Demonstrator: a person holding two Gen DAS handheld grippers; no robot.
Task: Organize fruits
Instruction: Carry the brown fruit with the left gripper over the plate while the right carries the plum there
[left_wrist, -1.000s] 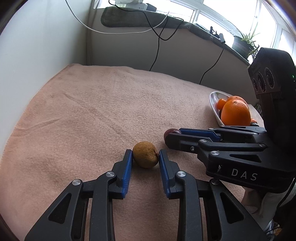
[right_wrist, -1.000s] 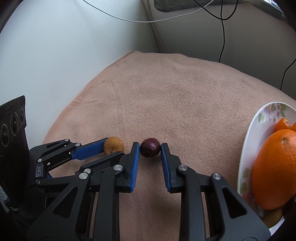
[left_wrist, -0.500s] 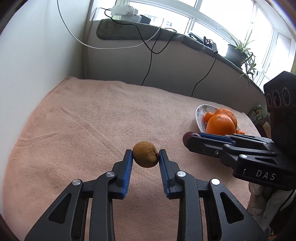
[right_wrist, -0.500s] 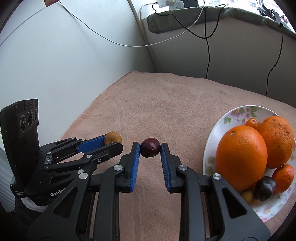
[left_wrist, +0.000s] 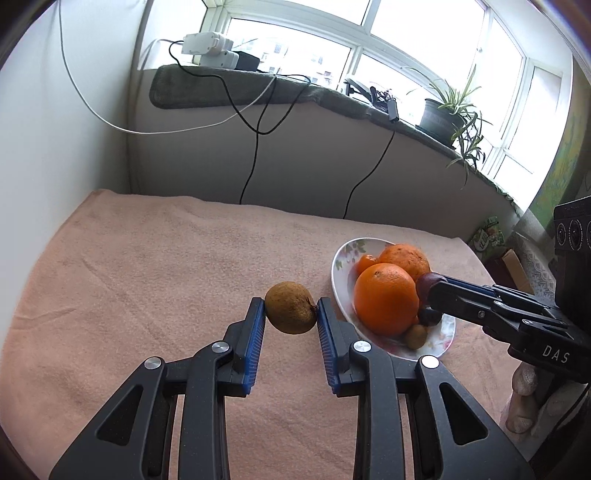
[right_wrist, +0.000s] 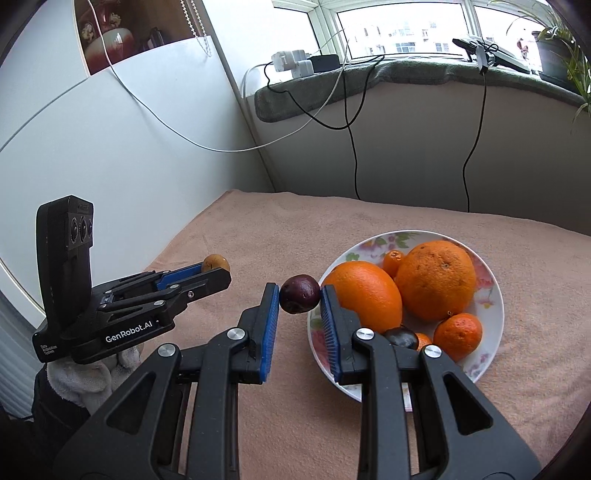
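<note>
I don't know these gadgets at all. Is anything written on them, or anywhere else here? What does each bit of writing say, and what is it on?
"DAS": white letters on the side of the right gripper, seen from the left wrist.
"GenRobot.AI": white letters on the side of the left gripper, seen from the right wrist.
Small stacked white print on that same body: too small to read surely.
Green packet past the table's far corner: print blurred, unreadable.

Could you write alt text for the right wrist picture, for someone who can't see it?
The right gripper holds a dark purple fruit in the air beside a flowered plate of oranges on a pink cloth. At left, the left gripper grips a brown fruit.
</note>
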